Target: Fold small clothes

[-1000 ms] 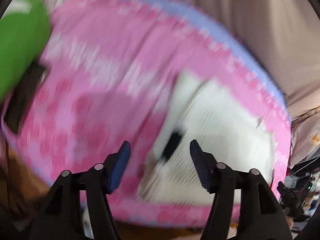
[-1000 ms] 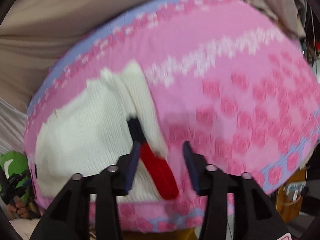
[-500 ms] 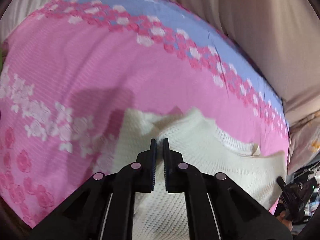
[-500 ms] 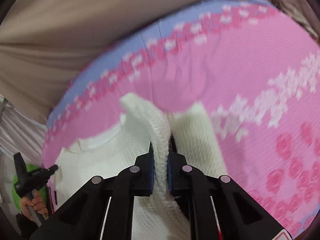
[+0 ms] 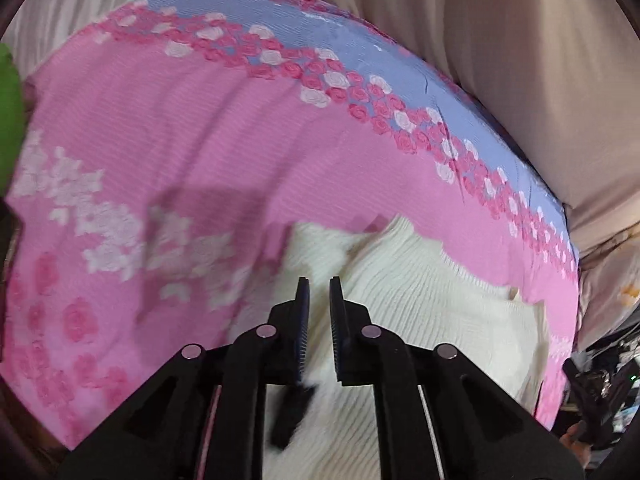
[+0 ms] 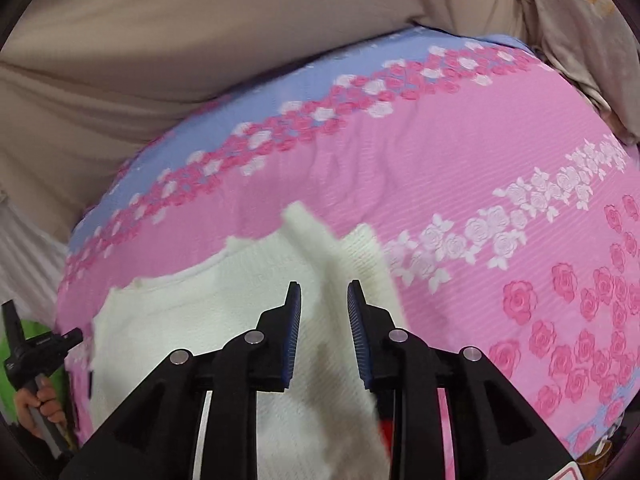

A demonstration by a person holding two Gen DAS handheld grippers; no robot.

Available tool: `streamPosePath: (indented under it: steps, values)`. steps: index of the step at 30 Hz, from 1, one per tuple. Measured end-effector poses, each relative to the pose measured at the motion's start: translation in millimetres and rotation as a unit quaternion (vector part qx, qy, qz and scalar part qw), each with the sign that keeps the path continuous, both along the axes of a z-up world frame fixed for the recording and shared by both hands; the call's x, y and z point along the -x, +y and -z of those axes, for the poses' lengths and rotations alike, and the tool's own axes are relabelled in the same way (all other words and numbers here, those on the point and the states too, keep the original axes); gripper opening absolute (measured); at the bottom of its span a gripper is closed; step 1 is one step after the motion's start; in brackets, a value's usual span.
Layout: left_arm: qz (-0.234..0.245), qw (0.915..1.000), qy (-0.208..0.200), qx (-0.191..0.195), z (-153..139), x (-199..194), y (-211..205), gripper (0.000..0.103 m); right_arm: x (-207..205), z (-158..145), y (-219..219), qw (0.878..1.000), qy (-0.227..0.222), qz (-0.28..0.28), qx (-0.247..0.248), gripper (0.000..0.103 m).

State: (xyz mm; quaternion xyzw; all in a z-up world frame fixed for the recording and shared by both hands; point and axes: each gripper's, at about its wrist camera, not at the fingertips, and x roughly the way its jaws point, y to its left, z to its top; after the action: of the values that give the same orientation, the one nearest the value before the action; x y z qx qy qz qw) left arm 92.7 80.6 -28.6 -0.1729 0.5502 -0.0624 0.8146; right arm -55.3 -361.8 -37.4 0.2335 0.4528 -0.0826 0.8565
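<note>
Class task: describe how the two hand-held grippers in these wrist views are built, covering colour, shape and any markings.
Both look alike. The left hand-held gripper and the right hand-held gripper have black angular frames that fork into two arms, each with triangular cut-outs and round silver rivets. Each finger ends in a flat, ridged blue pad. Thin pale rods run along the inner frames. A red-and-white marking shows at the right gripper's lower edge.

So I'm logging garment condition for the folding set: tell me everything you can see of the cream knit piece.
The cream knit garment is a small off-white ribbed top in soft, textured knit. It lies on the pink rose-print bedspread, partly folded: a raised ridge of fabric runs up its middle to a peak. Its far edge is uneven. The right hand-held gripper straddles the ridge, its jaws just opening; the left hand-held gripper hovers over the fabric, jaws also easing apart, nothing visibly pinched.
</note>
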Motion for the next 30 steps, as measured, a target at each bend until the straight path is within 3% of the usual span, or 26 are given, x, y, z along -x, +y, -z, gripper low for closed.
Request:
streamPosePath:
  steps: [2, 6, 10, 13, 16, 19, 22, 24, 26, 28, 30]
  values:
    - [0.000, 0.9998, 0.019, 0.000, 5, 22, 9, 0.023, 6, -2, 25, 0.999, 0.005, -0.042, -0.020, 0.024]
    - [-0.009, 0.9983, 0.052, 0.023, 23, 61, 14, 0.025, 4, 21, 108, 0.984, 0.046, -0.166, -0.037, 0.012]
    - [-0.003, 0.9990, 0.045, -0.002, 31, 79, 2, 0.029, -12, 74, 152, 0.968, 0.120, -0.218, 0.014, 0.009]
    - [0.001, 0.9994, 0.033, -0.010, 19, 77, 0, 0.035, -21, 53, 150, 0.971, 0.113, -0.212, 0.003, 0.008]
    - [-0.020, 0.9996, 0.014, 0.010, 10, 75, 7, 0.057, -29, 28, 156, 0.971, 0.078, -0.225, -0.005, 0.009]
    - [-0.043, 0.9980, 0.038, 0.026, 24, 68, 13, 0.063, -53, 32, 174, 0.966, 0.080, -0.245, -0.003, 0.009]
    - [-0.052, 0.9946, 0.078, 0.044, 47, 61, 13, 0.063, -70, 70, 189, 0.955, 0.135, -0.264, 0.004, 0.008]
    - [-0.055, 0.9930, 0.088, 0.056, 54, 59, 9, 0.058, -69, 76, 194, 0.955, 0.121, -0.269, 0.014, 0.008]
    - [-0.056, 0.9909, 0.090, 0.083, 55, 59, 9, 0.032, -69, 73, 195, 0.953, 0.127, -0.275, 0.020, 0.008]
    - [-0.053, 0.9897, 0.089, 0.099, 50, 58, 6, 0.022, -71, 75, 189, 0.954, 0.128, -0.270, 0.001, 0.008]
    - [-0.047, 0.9902, 0.074, 0.108, 37, 60, 2, 0.019, -71, 78, 178, 0.958, 0.126, -0.257, -0.035, 0.008]
